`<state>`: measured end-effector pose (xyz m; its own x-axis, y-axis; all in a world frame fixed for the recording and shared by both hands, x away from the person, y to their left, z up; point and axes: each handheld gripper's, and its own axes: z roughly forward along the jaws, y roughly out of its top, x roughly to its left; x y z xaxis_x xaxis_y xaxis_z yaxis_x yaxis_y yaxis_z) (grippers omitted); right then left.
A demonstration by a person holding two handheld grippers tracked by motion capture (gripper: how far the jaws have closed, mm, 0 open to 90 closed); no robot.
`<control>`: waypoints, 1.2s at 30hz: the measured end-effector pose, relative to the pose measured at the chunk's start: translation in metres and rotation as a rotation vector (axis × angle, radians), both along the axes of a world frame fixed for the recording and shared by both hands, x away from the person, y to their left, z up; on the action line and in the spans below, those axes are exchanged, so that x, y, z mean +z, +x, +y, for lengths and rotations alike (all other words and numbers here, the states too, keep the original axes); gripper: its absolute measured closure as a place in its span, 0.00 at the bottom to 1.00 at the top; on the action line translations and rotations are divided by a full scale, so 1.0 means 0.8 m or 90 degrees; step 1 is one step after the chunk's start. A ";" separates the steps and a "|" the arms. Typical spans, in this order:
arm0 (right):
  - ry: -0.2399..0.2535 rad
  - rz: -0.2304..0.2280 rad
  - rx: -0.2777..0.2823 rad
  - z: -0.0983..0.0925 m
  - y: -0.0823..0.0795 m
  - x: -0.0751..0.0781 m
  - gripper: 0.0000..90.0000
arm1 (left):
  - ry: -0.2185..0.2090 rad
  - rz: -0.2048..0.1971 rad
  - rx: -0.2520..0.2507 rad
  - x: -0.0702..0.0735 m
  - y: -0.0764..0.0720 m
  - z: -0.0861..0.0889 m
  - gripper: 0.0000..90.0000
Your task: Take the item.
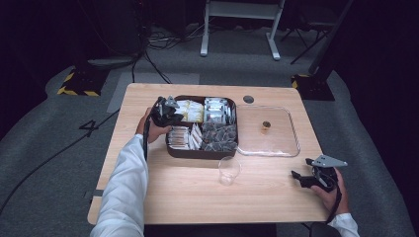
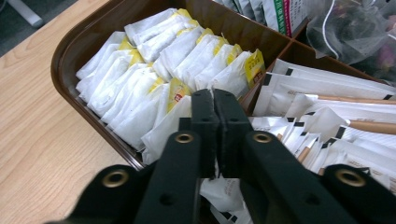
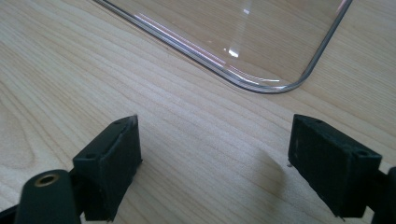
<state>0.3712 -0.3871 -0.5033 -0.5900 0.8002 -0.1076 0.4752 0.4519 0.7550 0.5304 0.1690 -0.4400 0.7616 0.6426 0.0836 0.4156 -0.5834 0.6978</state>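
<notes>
1. A light wooden table (image 1: 197, 197) carries a dark brown divided tray (image 1: 201, 153), a clear plastic lid (image 1: 276, 148) lying flat just to the tray's right, and a clear plastic cup (image 1: 229, 170) standing in front of the tray.
2. The left tool (image 1: 165, 112) sits over the tray's left edge, held by a hand in a white sleeve (image 1: 123, 192).
3. In the left gripper view, the left tool (image 2: 215, 100) has its two black jaws pressed together, clenched. Whether anything thin is caught between them cannot be told.
4. Just beyond and to the left of those jaw tips lie rows of white sachets with yellow tabs (image 2: 154, 70), packed in one tray compartment.
5. To the right of the jaws, past a brown divider, lie white sachets with black corner marks (image 2: 327, 112). Further ahead to the right are clear bags of dark dried contents (image 2: 355, 28).
6. The right tool (image 1: 309, 177) rests near the table's front right corner, well apart from the tray.
7. In the right gripper view, the right tool (image 3: 215, 163) is released, jaws spread wide over bare wood with nothing between them.
8. Ahead of the right tool's jaws lies the rounded corner of the clear lid (image 3: 261, 86).
9. A small brown object (image 1: 266, 127) sits on the lid; it is too small to identify.
</notes>
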 end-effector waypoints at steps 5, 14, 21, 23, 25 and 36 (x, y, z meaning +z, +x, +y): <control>0.001 0.001 0.000 0.000 0.000 0.000 0.19 | -0.006 -0.009 0.007 0.003 -0.002 0.004 1.00; 0.002 0.001 0.001 0.000 0.000 0.000 0.19 | -0.051 -0.038 0.015 0.025 -0.012 0.016 1.00; 0.003 0.003 0.001 0.000 0.000 0.000 0.19 | -0.077 -0.068 0.010 0.049 -0.027 0.023 1.00; 0.003 0.003 0.001 0.000 0.000 0.000 0.19 | -0.085 -0.070 0.007 0.054 -0.031 0.023 1.00; 0.003 0.003 0.001 0.000 0.000 0.000 0.19 | -0.085 -0.075 0.005 0.057 -0.033 0.024 1.00; 0.004 0.004 0.001 0.000 0.001 0.000 0.19 | -0.119 -0.103 -0.023 0.081 -0.068 0.020 1.00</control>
